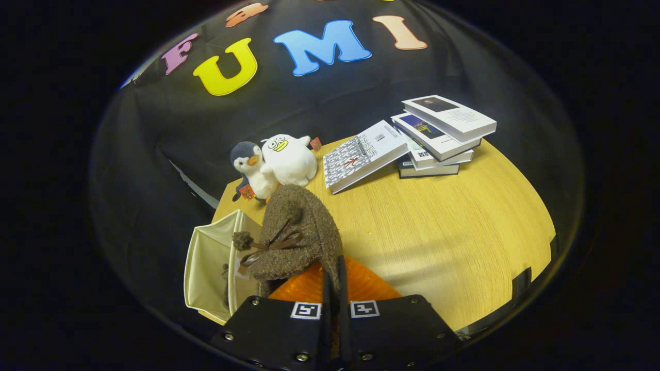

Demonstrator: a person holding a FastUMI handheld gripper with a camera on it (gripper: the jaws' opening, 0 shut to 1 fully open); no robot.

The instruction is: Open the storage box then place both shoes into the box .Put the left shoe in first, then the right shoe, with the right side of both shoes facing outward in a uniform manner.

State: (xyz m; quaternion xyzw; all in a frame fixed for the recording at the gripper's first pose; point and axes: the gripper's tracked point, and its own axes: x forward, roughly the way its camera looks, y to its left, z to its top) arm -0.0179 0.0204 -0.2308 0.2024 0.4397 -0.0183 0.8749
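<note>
Gripper [335,293] nearly closed, fingers pinching the back edge of a brown fuzzy shoe [299,237]; both fingers looking pressed on it, shoe lifted, toe pointing ahead and away from the fingers, bow and pompoms on its top. Orange surface [361,283] showing just under the shoe near the fingers; cannot tell what it is.

Going left to right:
- Storage box [209,268], cream fabric, sitting just left of the held shoe at the table's near left corner. Already open, top flap out of the way. Something dark and fuzzy peeking inside by the right wall, probably the first shoe, but too hidden to confirm.
- Held shoe hovering beside and slightly above the box's right wall, not yet inside.
- Beyond the shoe: penguin plush [250,167] touching a white plush [289,157].
- Further right: tilted book [361,154] leaning on a stack of books [438,136].
- Table [464,232], bare wood on the right.

Judging progress: box opening done, first shoe likely in, second shoe in transit. Remaining: moving left over the opening, lowering, matching orientation, releasing.
</note>
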